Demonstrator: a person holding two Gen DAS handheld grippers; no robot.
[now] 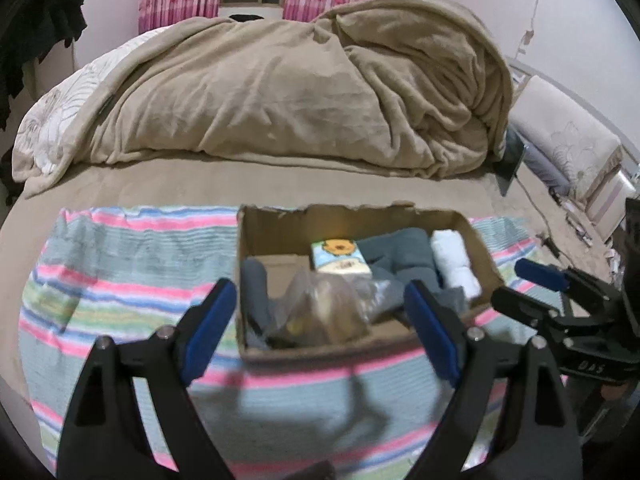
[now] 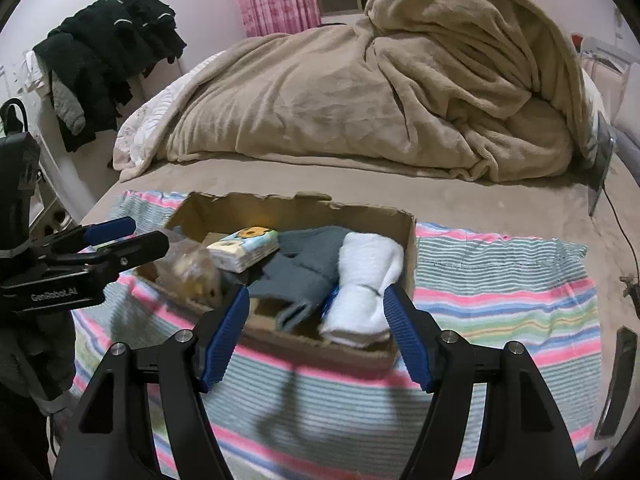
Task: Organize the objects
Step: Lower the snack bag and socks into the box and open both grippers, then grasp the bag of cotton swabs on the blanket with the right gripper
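Both wide apart and holding nothing, left tool point(image 1: 320, 320) and right tool point(image 2: 316, 334), just before a cardboard box point(image 2: 408, 236) with white towel point(image 2: 366, 280), on the bed.

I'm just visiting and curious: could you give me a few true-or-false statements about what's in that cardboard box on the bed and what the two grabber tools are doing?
1. The cardboard box sits on a striped towel. True.
2. A rolled white cloth lies in the box. True.
3. The left gripper is clamped on the tissue pack. False: its fingers stand wide apart and hold nothing.
4. The box is empty. False: it also holds grey cloth and a clear plastic bag.
5. The right gripper is open. True.
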